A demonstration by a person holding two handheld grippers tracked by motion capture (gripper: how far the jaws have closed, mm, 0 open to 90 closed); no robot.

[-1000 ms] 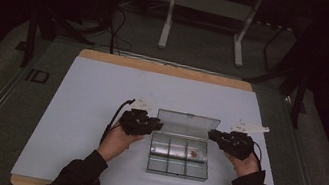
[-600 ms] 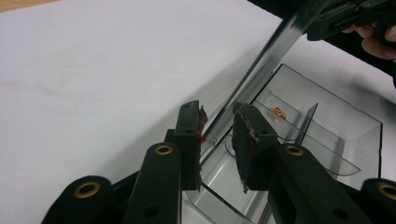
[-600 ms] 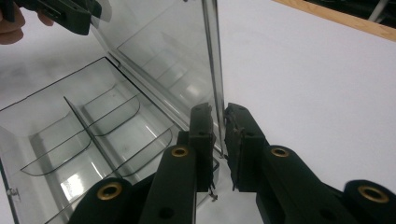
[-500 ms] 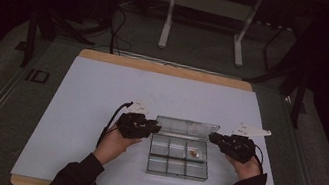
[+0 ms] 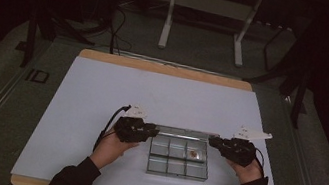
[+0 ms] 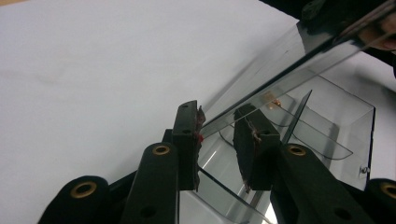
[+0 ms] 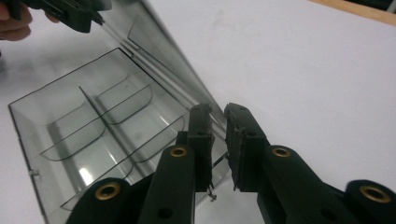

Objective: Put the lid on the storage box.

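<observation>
A clear plastic box with six compartments sits on the white sheet near the front edge of the desk, a little right of the middle. Its lid stands raised along the far side, hinged at the back wall of the box. A small brown piece lies in the far right compartment. The left gripper grips the left end of the lid's free edge: in the left gripper view its fingers are clenched on the thin clear edge, one on each face. The right gripper holds the right end of the same edge; in the right gripper view its fingers stand nearly together with the lid's corner between them, though whether both press on it I cannot tell for sure. The person's hands come in from the front edge, one on each side of the box. To the left, right and behind the box the white sheet lies bare, with wide room out to the wooden rim of the desk. In front, only a narrow strip of sheet separates the box from the desk's near edge.
</observation>
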